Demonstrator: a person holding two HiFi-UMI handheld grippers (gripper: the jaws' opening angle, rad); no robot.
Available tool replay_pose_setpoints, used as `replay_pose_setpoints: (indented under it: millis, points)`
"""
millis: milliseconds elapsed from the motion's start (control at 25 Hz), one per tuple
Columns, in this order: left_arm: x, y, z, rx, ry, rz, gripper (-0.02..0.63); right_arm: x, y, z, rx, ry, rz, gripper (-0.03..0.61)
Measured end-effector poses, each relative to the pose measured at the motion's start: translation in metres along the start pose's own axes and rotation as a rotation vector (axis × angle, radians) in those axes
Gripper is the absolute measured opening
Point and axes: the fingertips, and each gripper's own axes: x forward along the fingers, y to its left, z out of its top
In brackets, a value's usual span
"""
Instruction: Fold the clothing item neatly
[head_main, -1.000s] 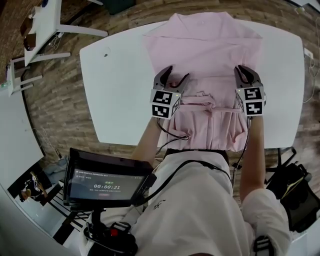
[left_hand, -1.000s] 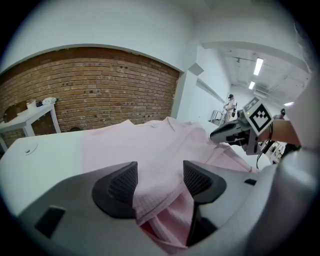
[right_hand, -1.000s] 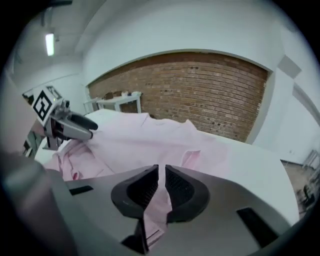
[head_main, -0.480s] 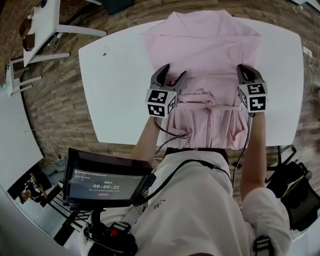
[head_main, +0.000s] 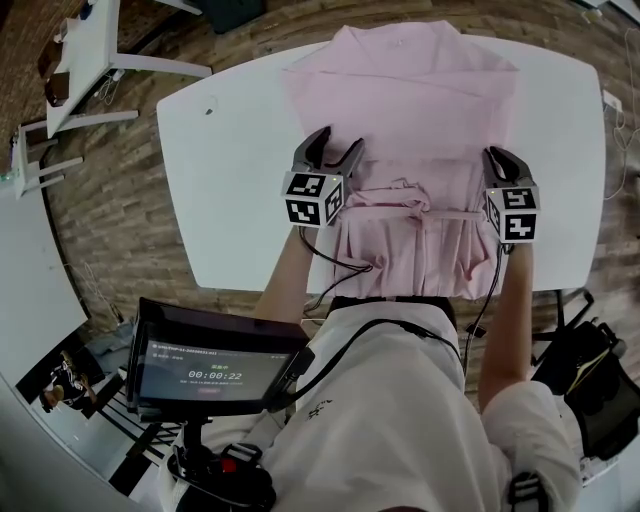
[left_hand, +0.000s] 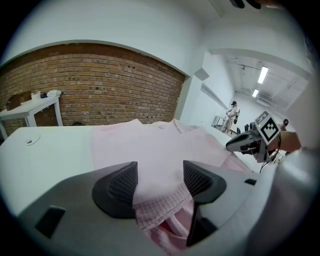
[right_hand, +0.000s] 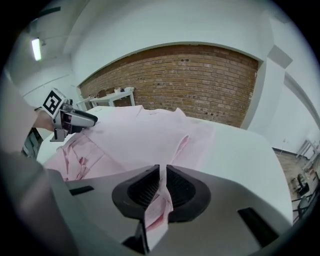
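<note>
Pink shirt (head_main: 400, 90) flat on table (head_main: 230, 150).
Right gripper (head_main: 500, 158), jaws just closing, clamps shirt's right edge; left gripper (head_main: 335, 143) jaws stand apart, shirt's left edge between them.

- "00:00:22", a timer in pale digits, stands on the dark screen (head_main: 215, 362) behind the left gripper (head_main: 336, 146), near the person's lap; the smaller lines there are unreadable.
- Black-and-white square markers, without letters, stand on that gripper's cube (head_main: 312, 198).
</note>
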Motion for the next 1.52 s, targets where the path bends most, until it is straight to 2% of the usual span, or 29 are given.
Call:
replay_pose_setpoints:
  millis: [200, 280, 360, 440, 520, 560, 680, 840, 960, 1120, 1240, 1360, 1520]
  points:
    - [-0.002, 0.004, 0.016, 0.052, -0.042, 0.009, 0.285, -0.012, -0.004, 0.031, -0.032, -0.078, -0.029, 0.028]
    - [0.0, 0.0, 0.025, 0.07, -0.058, -0.017, 0.284, -0.008, 0.004, 0.04, -0.053, -0.099, -0.006, 0.007]
    - [0.003, -0.006, 0.031, 0.057, -0.056, -0.066, 0.247, 0.001, 0.013, 0.044, -0.069, -0.099, 0.029, 0.003]
    - [0.007, -0.009, 0.031, 0.031, -0.031, -0.09, 0.119, 0.014, 0.021, 0.045, -0.078, -0.085, 0.059, 0.003]
    - [0.012, -0.001, 0.023, 0.005, 0.011, -0.056, 0.013, 0.025, 0.021, 0.04, -0.086, -0.058, 0.059, 0.003]
    - [0.015, 0.006, 0.017, -0.013, 0.035, -0.031, 0.003, 0.029, 0.018, 0.036, -0.089, -0.041, 0.048, 0.003]
    - [0.023, 0.023, 0.005, -0.058, 0.089, 0.013, 0.003, 0.035, 0.005, 0.022, -0.097, 0.003, 0.01, 0.003]
    - [0.026, 0.027, 0.001, -0.038, 0.138, 0.009, 0.003, 0.039, 0.001, 0.018, -0.082, 0.008, 0.005, 0.003]
    - [0.023, 0.03, 0.002, -0.054, 0.139, 0.013, 0.003, 0.033, 0.002, 0.022, -0.052, -0.004, 0.011, 0.003]
    - [0.023, 0.054, 0.022, -0.051, 0.12, 0.066, 0.003, 0.029, -0.003, 0.049, -0.025, -0.068, 0.015, 0.003]
    - [0.036, 0.079, 0.039, 0.001, 0.13, 0.113, 0.003, 0.043, -0.008, 0.067, -0.076, -0.071, 0.0, 0.003]
    - [0.049, 0.107, 0.042, 0.054, 0.199, 0.197, 0.003, 0.059, -0.02, 0.064, -0.117, -0.025, -0.028, 0.003]
    - [0.053, 0.12, 0.043, -0.016, 0.261, 0.199, 0.003, 0.065, -0.033, 0.057, -0.109, -0.009, -0.032, 0.003]
